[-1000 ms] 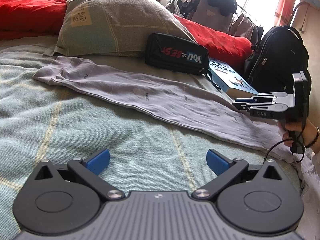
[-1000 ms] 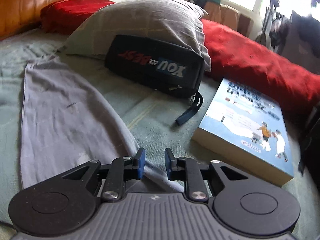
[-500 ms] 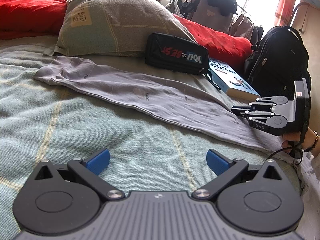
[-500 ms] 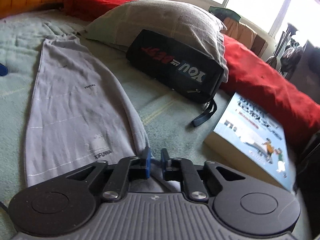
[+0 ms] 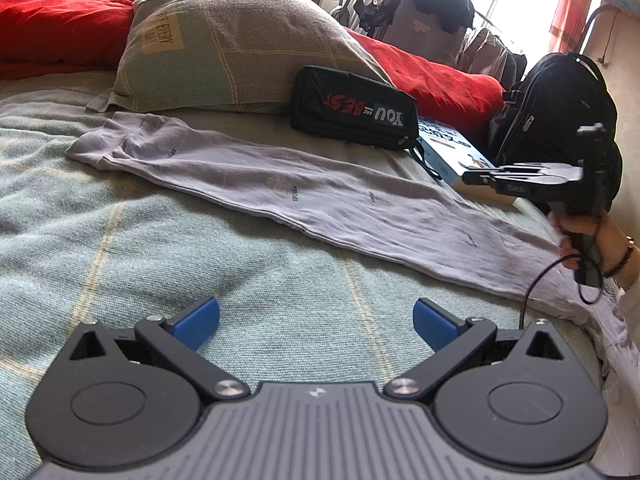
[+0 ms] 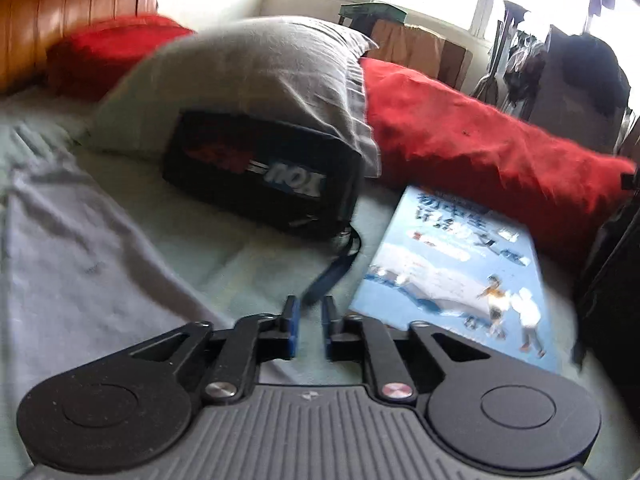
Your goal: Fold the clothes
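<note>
On the bed point(image 5: 120, 248) | left gripper point(image 5: 316, 320) spread wide over bare blanket | right gripper point(image 6: 308, 328) opening, empty, above garment point(image 5: 320, 196) edge

Grey garment point(image 5: 320, 196) plain, tiny dark printed marks. Bed cover point(image 5: 160, 264) pale green, thin yellow check lines. Pillow point(image 5: 224, 44) grey-green, yellow grid, cream text patch. Quilt point(image 5: 436, 76) solid red. Pouch point(image 5: 352, 108) black, red and white lettering on blue. Book point(image 6: 460, 264) cover blue, white shapes. Backpack point(image 5: 560, 108) black. Left gripper point(image 5: 316, 320) black, blue pads point(image 5: 198, 322).
</note>
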The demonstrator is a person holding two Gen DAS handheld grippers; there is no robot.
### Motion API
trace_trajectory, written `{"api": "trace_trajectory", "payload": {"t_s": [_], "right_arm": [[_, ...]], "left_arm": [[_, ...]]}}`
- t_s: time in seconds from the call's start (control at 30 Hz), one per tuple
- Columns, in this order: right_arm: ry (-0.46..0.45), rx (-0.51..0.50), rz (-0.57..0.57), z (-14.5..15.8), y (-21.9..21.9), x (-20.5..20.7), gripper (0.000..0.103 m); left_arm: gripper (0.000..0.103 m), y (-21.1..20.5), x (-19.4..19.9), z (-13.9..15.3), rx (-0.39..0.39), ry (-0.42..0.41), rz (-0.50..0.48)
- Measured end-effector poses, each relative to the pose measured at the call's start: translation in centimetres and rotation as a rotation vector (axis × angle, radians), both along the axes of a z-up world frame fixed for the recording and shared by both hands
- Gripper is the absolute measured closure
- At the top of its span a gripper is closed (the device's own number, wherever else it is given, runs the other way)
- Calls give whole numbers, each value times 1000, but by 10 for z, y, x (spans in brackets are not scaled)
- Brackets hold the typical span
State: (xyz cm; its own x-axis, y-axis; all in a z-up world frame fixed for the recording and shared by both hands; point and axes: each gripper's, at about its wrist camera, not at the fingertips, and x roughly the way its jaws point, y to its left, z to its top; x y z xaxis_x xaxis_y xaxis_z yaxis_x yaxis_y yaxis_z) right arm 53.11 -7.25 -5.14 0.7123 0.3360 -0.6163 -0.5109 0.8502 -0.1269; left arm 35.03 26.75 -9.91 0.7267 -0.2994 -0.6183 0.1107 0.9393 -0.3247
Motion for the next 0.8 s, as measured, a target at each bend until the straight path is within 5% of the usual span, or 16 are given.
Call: {"api": "trace_trajectory", "payload": {"t_s": [0.27,0.37,0.5,0.8], "right_arm": [[171,71,-1,-26,38,17,60],[160,83,-55,-29,58,38,48],[126,41,-77,-23,80,51,48],[123,-2,23,7,57,-6,37]], "left_arm": [[1,0,0,0,1,0,0],[1,0,0,0,0,0,0],[1,1,0,0,-7,-1,0],[1,1,0,0,-9,0,1]]}}
